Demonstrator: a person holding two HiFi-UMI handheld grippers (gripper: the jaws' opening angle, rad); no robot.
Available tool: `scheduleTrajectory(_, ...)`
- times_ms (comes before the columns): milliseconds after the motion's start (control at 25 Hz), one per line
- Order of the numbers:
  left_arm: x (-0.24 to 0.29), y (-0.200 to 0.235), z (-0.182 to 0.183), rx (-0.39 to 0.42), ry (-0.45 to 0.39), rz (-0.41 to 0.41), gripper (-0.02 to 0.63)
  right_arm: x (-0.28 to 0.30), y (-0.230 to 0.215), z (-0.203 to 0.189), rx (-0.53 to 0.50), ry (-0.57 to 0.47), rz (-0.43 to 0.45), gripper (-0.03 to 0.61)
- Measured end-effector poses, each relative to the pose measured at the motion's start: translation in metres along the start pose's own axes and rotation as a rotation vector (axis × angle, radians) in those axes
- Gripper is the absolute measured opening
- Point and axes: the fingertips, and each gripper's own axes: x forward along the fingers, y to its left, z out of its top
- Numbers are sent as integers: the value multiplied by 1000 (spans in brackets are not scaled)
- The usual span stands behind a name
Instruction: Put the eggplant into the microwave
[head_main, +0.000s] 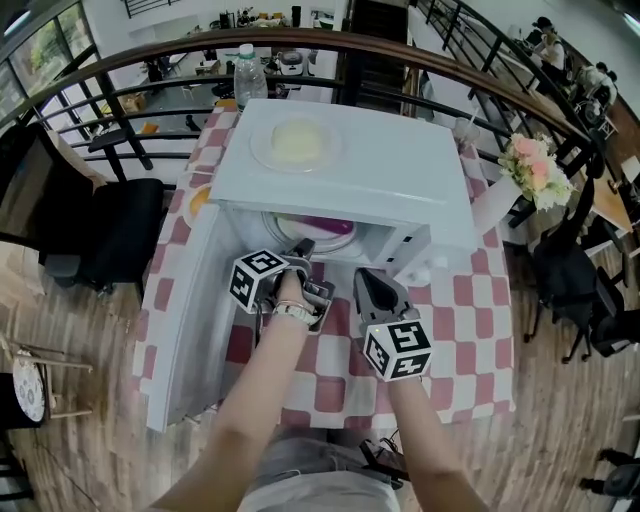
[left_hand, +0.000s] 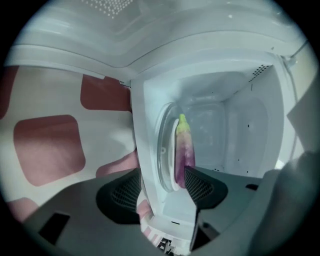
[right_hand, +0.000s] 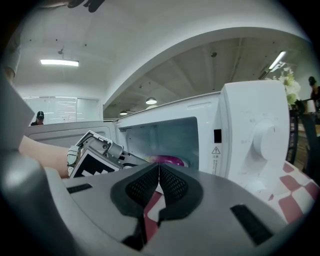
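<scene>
Nearest the viewer, two forearms reach forward, each hand holding a gripper. The right gripper (head_main: 364, 276) hovers in front of the microwave's opening with its jaws pressed together and nothing between them. The left gripper (head_main: 300, 250) sits at the mouth of the cavity, jaws spread wide and clamped on nothing (it is rolled onto its side). Both are above a surface (head_main: 470, 330) covered in a red-and-white checked cloth. The white microwave (head_main: 340, 190) stands on this cloth, its door (head_main: 185, 320) swung open to the left. Inside, the purple eggplant (head_main: 325, 226) lies on the glass turntable (head_main: 295, 235), just beyond the left gripper's pads. A plate (head_main: 295, 145) rests on the microwave's top. Behind it stands a water bottle (head_main: 248, 75), with flowers (head_main: 535, 168) to the right.
</scene>
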Motion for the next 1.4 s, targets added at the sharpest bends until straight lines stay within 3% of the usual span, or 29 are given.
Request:
scheduleTrajectory(280,-41,-8,-7,1,-27,-69,119,-16,19,5,5,3,4,26)
scheduleTrajectory(480,-62,-16,-17,98,-12,-102,11,-27,35,10,22,-2,24,26)
scheduleTrajectory(800,-87,-40,-37,277,19,-214,5,-43,51,17,-24,-3,59,26)
scheduleTrajectory(1160,-114,-70,-58,429,1,-369,3,-60,56,34,32,-61,31,25)
scheduleTrajectory(1280,-128,-82,-57,534,-59,-416,3,-64,59,41,33,-82,29,25)
scheduleTrajectory(1400,-144,-96,-58,709,-145,-449,3,-69,58,50,15,-102,16,25)
